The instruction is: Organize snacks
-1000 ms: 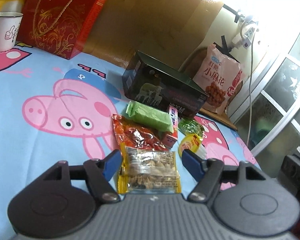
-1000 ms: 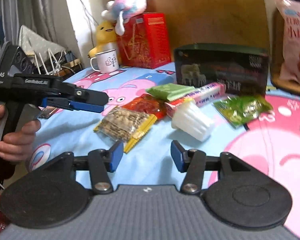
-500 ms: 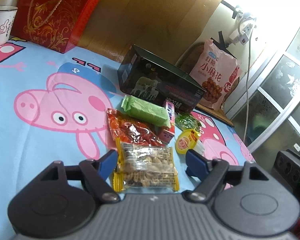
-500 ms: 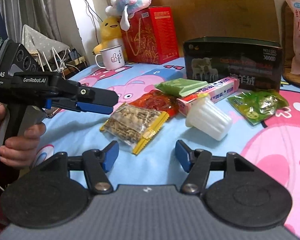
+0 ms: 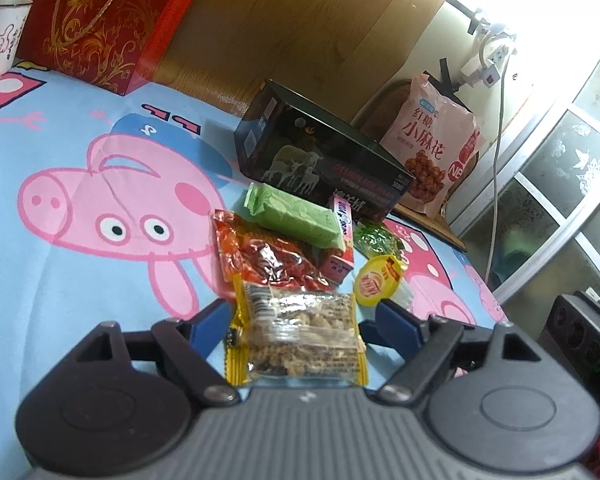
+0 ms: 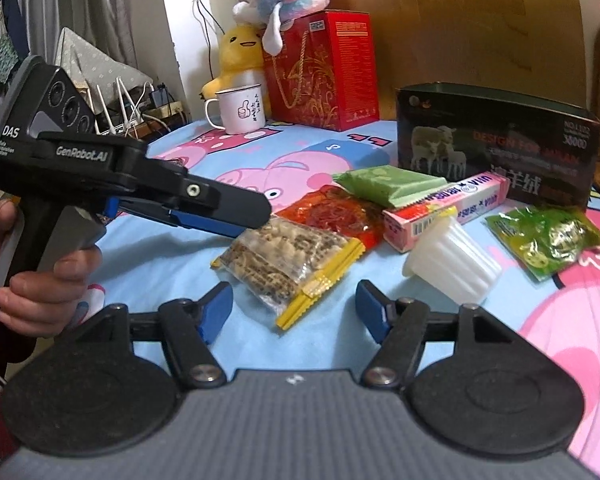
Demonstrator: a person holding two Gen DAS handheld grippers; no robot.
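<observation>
I am opening my left tongs (image 5: 296, 316) around the nut packet (image 5: 296, 336), not yet gripping. My right tongs (image 6: 294, 308) are widening, empty. Beyond are lying the red packet (image 5: 264, 256) and dark box (image 5: 320, 164); squeezing the packet's edges squarely should be holding best.

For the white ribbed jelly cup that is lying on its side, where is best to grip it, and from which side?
Probably across the ribbed wall of the jelly cup, near the middle, coming from above. It lies tipped, yellow lid toward the pink box, so its round sides are free. The open right gripper stands just before it.
</observation>
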